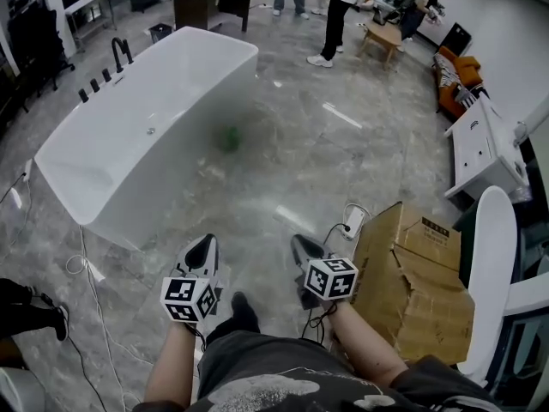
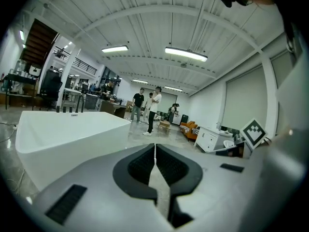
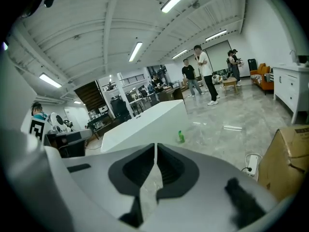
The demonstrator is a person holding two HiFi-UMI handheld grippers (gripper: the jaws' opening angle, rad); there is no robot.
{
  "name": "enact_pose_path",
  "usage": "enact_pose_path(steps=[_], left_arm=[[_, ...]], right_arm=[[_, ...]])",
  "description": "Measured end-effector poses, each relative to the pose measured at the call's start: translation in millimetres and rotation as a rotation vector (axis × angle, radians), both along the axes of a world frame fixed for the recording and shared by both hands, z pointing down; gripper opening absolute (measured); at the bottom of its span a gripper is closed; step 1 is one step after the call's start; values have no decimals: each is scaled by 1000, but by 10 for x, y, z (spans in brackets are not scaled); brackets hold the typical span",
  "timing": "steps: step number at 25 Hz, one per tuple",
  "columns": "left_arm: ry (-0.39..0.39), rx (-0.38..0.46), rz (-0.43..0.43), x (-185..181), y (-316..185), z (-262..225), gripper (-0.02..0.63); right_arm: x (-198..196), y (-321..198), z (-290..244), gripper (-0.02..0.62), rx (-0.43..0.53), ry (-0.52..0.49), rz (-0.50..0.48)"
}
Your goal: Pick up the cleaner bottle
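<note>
The cleaner bottle (image 1: 227,137) is a small green bottle standing on the grey floor beside the white bathtub (image 1: 103,157); it looks blurred in the head view. In the right gripper view the cleaner bottle (image 3: 180,136) stands far ahead, next to the bathtub (image 3: 140,124). My left gripper (image 1: 204,242) and right gripper (image 1: 302,244) are held low, side by side, well short of the bottle. The left gripper (image 2: 155,146) has its jaws pressed together with nothing between them. The right gripper (image 3: 155,146) is shut and empty too.
A cardboard box (image 1: 412,273) lies on the floor at my right, with a white power strip (image 1: 352,223) and cables beside it. A white cabinet (image 1: 480,148) and an orange sofa (image 1: 453,80) stand at the right. Several people (image 1: 339,15) stand far back.
</note>
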State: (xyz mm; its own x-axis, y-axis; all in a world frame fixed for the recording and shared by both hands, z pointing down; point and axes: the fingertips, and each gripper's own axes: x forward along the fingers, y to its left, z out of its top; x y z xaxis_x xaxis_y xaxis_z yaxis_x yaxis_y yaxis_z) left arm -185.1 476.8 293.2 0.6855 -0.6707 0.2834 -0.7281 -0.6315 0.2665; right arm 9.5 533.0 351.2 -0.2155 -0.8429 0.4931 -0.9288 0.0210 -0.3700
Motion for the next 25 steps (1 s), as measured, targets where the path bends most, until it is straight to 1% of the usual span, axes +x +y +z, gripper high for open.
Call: enact_pose_path(steps=[4,8,11,14,18,21,25], left_arm=[[17,-24,-6,-164,-421,3,18],[36,-32,-17,-296,-695,26,18],[61,-42,-35,-356,-852,74,18],[65,-45,-40,-384,-992,111,18],[64,-35,-68,-423,-1187,119,18],[57,-39,-99,-442,-1304,179,18],[28,-45,-153,-423,-1536,248,18]], right_arm=[[-98,-483,-120,31,9,17,27],[-178,-765,-223,32,26,12,36],[-133,-871,-196,31,12,39,38],[-29,-970,-146,32,-2,56,53],[68,-1210,-85,31,-2,39,67],[56,-1442,-2,32,0,31,33],[51,-1929,122,32,-2,16,-47]])
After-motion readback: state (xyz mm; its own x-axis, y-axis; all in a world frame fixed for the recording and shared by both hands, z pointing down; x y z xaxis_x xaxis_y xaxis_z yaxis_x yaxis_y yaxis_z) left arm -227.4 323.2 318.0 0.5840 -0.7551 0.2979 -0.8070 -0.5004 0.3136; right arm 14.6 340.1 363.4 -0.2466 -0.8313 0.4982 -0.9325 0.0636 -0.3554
